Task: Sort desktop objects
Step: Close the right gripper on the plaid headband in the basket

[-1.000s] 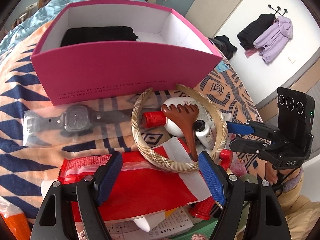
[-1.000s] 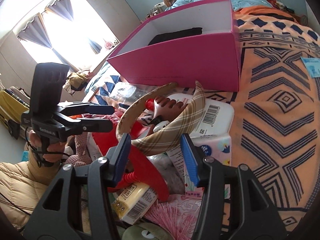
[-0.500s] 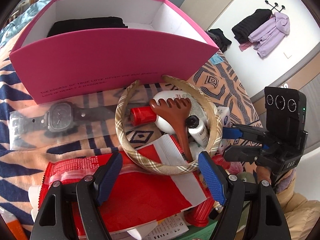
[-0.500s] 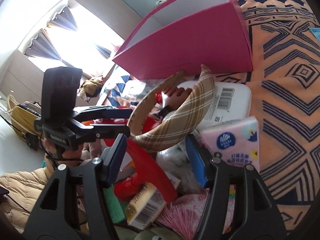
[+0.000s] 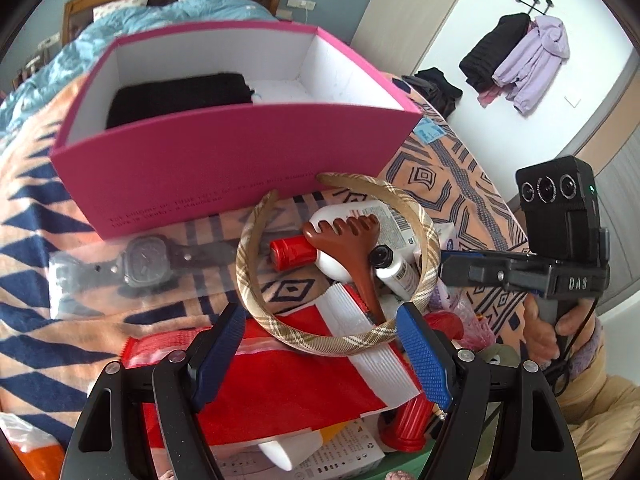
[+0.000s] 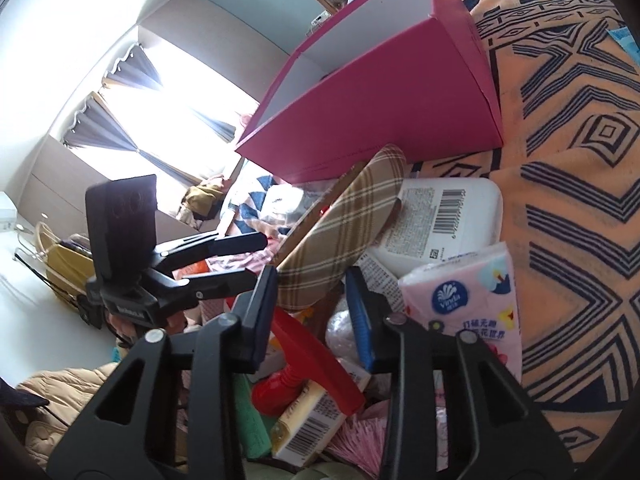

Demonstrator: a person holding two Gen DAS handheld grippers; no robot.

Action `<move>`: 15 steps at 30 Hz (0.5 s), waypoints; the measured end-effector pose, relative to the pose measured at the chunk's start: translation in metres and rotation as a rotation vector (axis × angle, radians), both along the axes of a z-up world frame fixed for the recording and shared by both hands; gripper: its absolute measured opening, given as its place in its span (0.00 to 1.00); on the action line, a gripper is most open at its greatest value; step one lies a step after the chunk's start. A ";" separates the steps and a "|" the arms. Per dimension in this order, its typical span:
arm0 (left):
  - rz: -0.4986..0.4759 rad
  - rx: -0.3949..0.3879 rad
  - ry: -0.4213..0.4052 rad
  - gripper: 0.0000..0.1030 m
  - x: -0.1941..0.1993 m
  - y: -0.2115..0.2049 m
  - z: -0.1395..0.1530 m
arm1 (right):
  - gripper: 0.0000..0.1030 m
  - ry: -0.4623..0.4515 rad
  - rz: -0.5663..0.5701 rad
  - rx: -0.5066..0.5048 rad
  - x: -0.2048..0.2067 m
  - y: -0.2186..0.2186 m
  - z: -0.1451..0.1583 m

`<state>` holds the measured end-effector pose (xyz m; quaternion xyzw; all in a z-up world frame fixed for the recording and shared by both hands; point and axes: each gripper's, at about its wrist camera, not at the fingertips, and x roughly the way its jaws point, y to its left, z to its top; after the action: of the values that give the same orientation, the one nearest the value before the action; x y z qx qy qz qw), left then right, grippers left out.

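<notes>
A plaid headband (image 5: 425, 268) lies on a pile of objects in front of an open pink box (image 5: 224, 160). Inside its loop lie a brown scalp massager (image 5: 354, 248), a white bottle with a red cap (image 5: 294, 254) and a small tube (image 5: 394, 270). My left gripper (image 5: 320, 354) is open, its fingers over a red packet (image 5: 280, 384), just short of the headband. My right gripper (image 6: 310, 308) is open with the headband's band (image 6: 340, 232) between its fingers; it also shows at the right of the left wrist view (image 5: 520, 272).
A black watch in a clear bag (image 5: 140, 268) lies left of the headband. A tissue pack (image 6: 468, 300), a white wipes pack (image 6: 444, 216), a red-handled item (image 6: 316, 356) and small boxes fill the pile. A black cloth (image 5: 176, 96) lies in the box. All rests on a patterned blanket (image 6: 568, 184).
My right gripper moved forward and lower, so the headband now sits between its fingers. My left gripper drew back and tilted up a little, staying open.
</notes>
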<state>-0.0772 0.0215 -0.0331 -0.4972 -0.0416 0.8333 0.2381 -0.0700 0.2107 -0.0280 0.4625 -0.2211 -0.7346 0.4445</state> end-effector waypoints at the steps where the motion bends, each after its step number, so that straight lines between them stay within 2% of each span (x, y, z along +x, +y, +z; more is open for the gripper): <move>1: -0.001 -0.011 0.018 0.78 0.002 -0.001 0.003 | 0.33 -0.007 -0.002 -0.014 -0.002 0.000 0.000; 4: -0.016 -0.050 0.069 0.78 0.011 -0.004 0.011 | 0.28 -0.016 -0.007 -0.043 -0.003 -0.001 0.001; 6: -0.043 -0.073 0.109 0.78 0.020 -0.003 0.016 | 0.19 -0.007 -0.010 -0.057 -0.005 -0.004 0.006; 9: -0.084 -0.099 0.144 0.78 0.031 0.000 0.020 | 0.18 0.000 -0.023 -0.074 -0.010 -0.008 0.011; 13: -0.095 -0.180 0.146 0.78 0.029 0.013 0.015 | 0.18 0.002 -0.013 -0.086 -0.017 -0.022 0.015; 15: -0.088 -0.213 0.128 0.78 0.026 0.015 0.009 | 0.18 0.027 -0.015 -0.039 -0.018 -0.028 0.018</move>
<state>-0.0516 0.0365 -0.0243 -0.4669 0.0841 0.8517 0.2225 -0.0883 0.1822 -0.0099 0.4422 -0.2328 -0.7396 0.4508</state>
